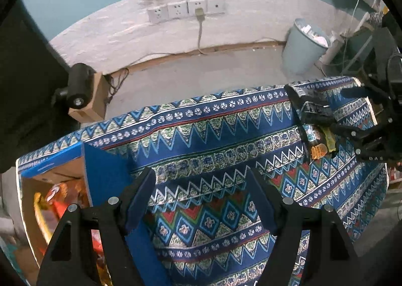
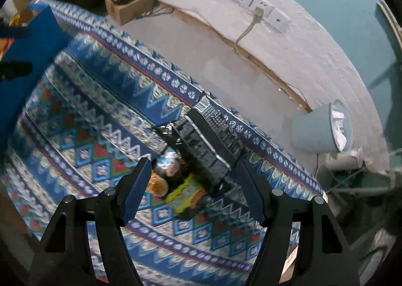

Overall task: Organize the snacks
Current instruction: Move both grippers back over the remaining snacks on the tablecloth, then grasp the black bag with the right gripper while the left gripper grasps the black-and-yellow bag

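Blue pads of the right claw [image 2: 193,185] sit nearest the lens, spread wide with nothing between them, poised over a dark snack packet [image 2: 198,145] lying on the patterned cloth [image 2: 100,150] that covers the counter. Packet lies lengthwise away from the claw, its far end reaching the cloth's border near the counter edge. Near end shows a yellow-green panel and an orange disc of print; the rest is black and glossy, with printed text on the far end.

Handling, as a judgement: light foil or film bag, soft and crinkly, likely slick under the pads and apt to crush if contents are brittle. Best hold looks to be across the narrow width near the middle, or on a flat sealed end, squeezing gently.

Left claw [image 1: 201,198] also gapes wide and empty, low over bare cloth, well apart from the packet. Just to its left stands a blue-walled cardboard box [image 1: 105,173], open, with orange and yellow bags [image 1: 57,200] already inside — the probable destination.

Beyond the counter: grey floor, pale bin [image 2: 319,130], wall sockets [image 1: 186,9].
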